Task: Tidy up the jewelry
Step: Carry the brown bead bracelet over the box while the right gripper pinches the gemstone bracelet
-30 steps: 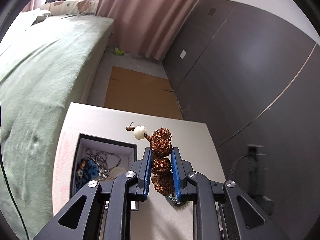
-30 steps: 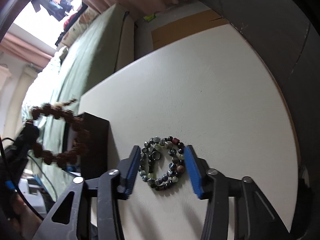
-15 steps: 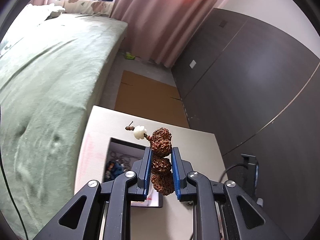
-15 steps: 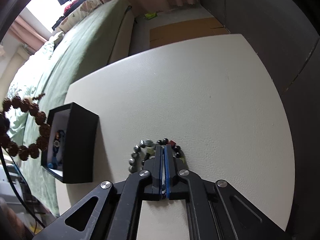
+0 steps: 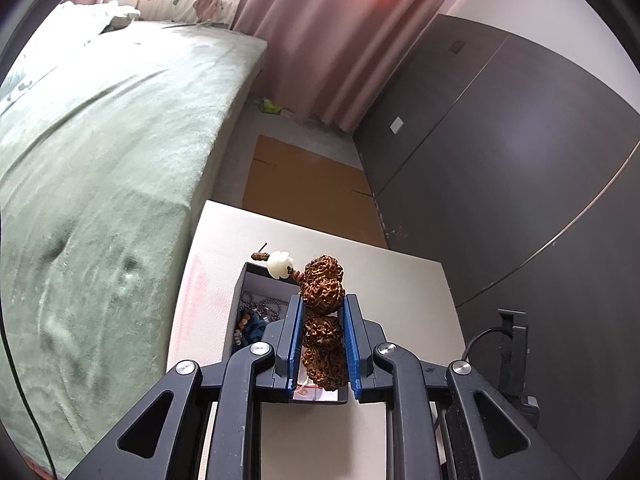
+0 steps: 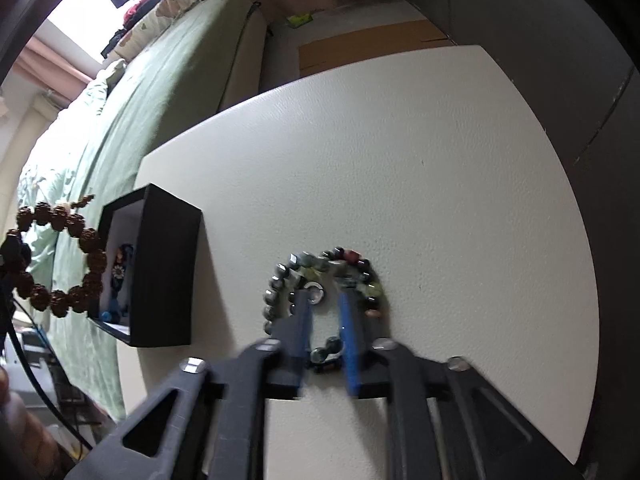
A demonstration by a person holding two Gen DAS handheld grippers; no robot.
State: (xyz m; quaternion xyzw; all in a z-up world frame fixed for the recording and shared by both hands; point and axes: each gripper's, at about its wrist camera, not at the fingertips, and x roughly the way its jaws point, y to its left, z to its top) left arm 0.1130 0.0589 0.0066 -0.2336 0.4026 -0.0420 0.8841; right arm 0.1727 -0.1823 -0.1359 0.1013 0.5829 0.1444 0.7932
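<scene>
White table [image 6: 400, 160] beside green bed [image 5: 100, 140], left hand-held gripper [image 5: 323, 316] clamping seed bracelet [image 5: 322, 292], right hand-held gripper [image 6: 326, 308] apart.

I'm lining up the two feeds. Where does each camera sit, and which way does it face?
Left wrist: on the left claw, facing the bed; its fingers clamp the brown bracelet over the black box.
Right wrist: on the right claw, looking down at the table; its open fingers straddle the stone bracelet.
Shared: box, brown bracelet, table.
</scene>
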